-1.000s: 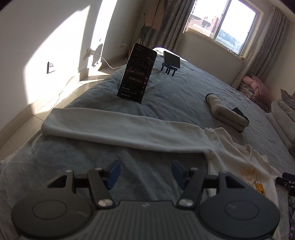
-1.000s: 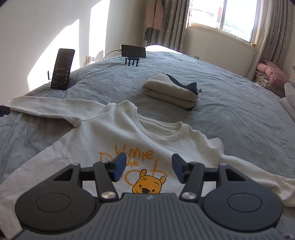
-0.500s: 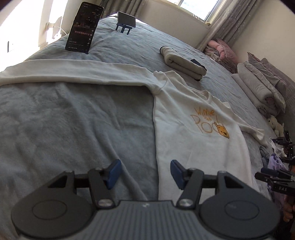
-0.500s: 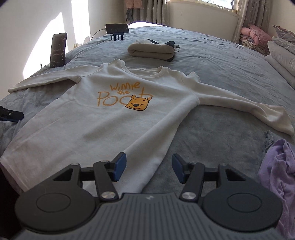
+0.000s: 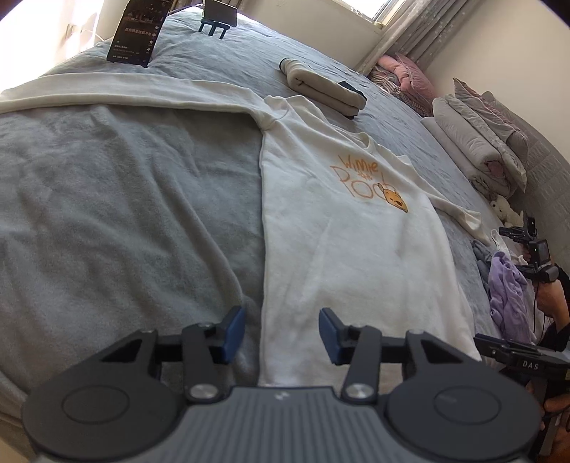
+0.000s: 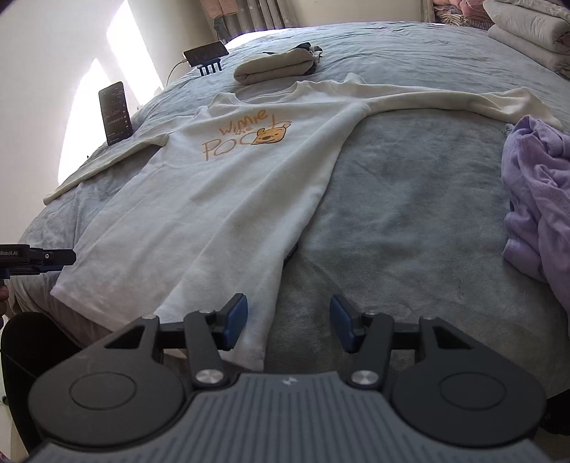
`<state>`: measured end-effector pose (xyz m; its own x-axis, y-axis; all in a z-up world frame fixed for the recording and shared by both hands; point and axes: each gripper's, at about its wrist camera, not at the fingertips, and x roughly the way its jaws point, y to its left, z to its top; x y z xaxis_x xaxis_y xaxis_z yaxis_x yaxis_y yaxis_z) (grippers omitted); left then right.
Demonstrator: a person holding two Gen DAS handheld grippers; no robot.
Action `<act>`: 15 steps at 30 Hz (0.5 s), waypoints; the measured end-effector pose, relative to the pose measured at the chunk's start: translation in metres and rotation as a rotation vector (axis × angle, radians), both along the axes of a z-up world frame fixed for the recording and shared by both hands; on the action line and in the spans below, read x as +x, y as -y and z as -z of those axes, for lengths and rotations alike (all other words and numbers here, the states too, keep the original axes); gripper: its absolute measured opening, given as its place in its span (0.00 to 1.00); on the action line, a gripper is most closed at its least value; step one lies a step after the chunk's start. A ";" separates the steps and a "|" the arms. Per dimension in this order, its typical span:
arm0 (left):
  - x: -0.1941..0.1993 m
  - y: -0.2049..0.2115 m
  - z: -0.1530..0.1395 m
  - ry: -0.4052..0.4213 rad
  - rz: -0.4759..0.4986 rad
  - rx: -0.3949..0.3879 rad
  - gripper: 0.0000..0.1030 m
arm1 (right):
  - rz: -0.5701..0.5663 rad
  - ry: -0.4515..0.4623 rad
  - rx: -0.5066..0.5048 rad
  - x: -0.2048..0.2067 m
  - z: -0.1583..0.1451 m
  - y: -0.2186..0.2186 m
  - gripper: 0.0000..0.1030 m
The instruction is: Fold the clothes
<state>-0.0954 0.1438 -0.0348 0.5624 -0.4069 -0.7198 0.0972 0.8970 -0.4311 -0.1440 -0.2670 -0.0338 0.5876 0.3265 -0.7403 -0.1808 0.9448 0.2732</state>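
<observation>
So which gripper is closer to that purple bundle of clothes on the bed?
Right. The right gripper hangs open over the shirt's near right hem corner, the purple bundle just beyond on its right. The left gripper is open at the opposite hem corner, the shirt between.

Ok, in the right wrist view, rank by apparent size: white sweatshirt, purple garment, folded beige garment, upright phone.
1. White sweatshirt
2. Purple garment, though nearness and cropping inflate it
3. Folded beige garment
4. Upright phone

Bed: a grey blanket (image 5: pixel 124 199) is covering it.
Wall: sunlight is falling in bright patches on the pale wall (image 6: pixel 42 71).
Window: grey curtains (image 5: pixel 402 32) are hanging beside it.
Bedding: folded quilts (image 5: pixel 477 131) are lying stacked at the far edge.
</observation>
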 end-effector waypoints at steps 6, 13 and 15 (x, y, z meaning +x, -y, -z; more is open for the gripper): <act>-0.010 0.001 0.001 0.000 -0.004 0.001 0.04 | -0.049 0.013 -0.019 -0.005 -0.001 -0.011 0.05; -0.017 0.004 0.004 -0.032 0.036 0.034 0.03 | -0.004 0.081 -0.264 -0.026 -0.041 0.018 0.04; -0.019 0.005 0.004 -0.044 0.051 0.046 0.03 | -0.009 0.058 -0.293 -0.029 -0.041 0.024 0.04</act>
